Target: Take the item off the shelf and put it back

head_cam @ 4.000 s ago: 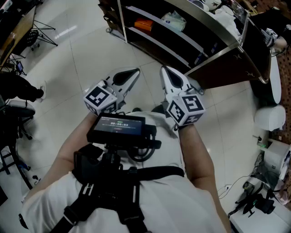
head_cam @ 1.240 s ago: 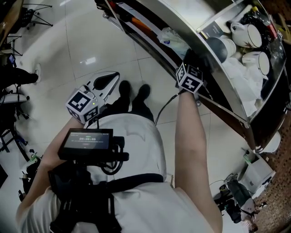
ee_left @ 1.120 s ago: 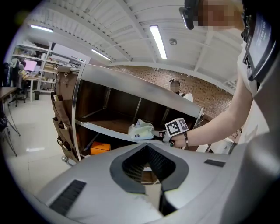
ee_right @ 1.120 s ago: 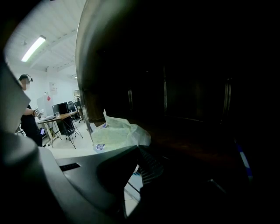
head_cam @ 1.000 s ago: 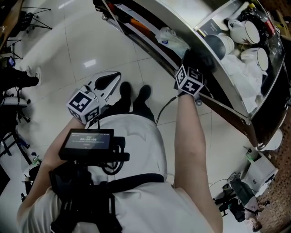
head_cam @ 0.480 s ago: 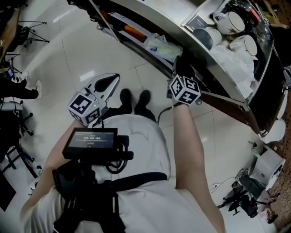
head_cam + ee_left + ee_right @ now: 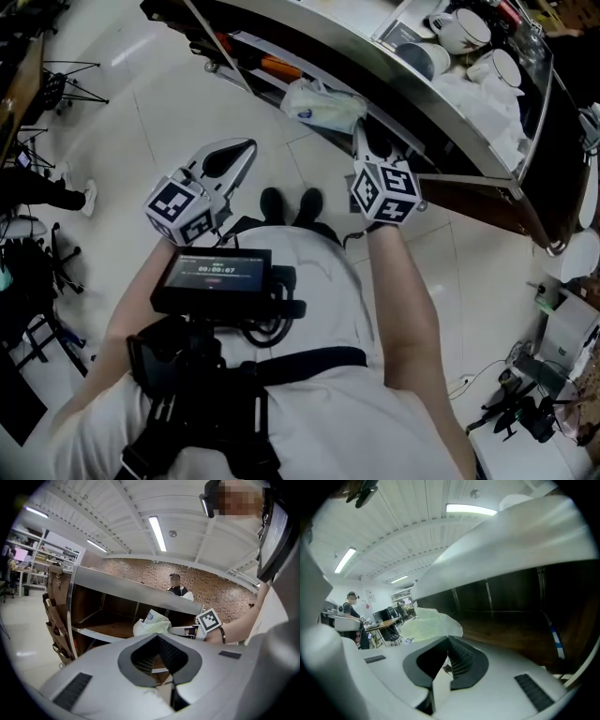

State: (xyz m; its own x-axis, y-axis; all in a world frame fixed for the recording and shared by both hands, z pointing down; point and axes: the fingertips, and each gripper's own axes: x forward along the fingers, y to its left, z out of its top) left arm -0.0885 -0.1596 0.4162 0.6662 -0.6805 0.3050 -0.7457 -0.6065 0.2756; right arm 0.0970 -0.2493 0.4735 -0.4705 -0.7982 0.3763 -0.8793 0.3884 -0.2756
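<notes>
Hovering at 10 o'clock, left gripper [image 7: 246, 150]: jaws pressed together, nothing between them. At 12 o'clock, pale green bag [image 7: 323, 103]: crumpled, just off the front edge of the dark shelf [image 7: 309, 28]. At 1 o'clock, right gripper [image 7: 361, 136]: jaws clamped on the bag's edge.

Item: soft pale-green plastic packet [image 7: 323, 103], crumpled, with a blue round mark on one face. You have it pinched at the tips of your right hand-held gripper [image 7: 362, 131], just in front of the dark shelf [image 7: 136, 592], tilted.
</notes>
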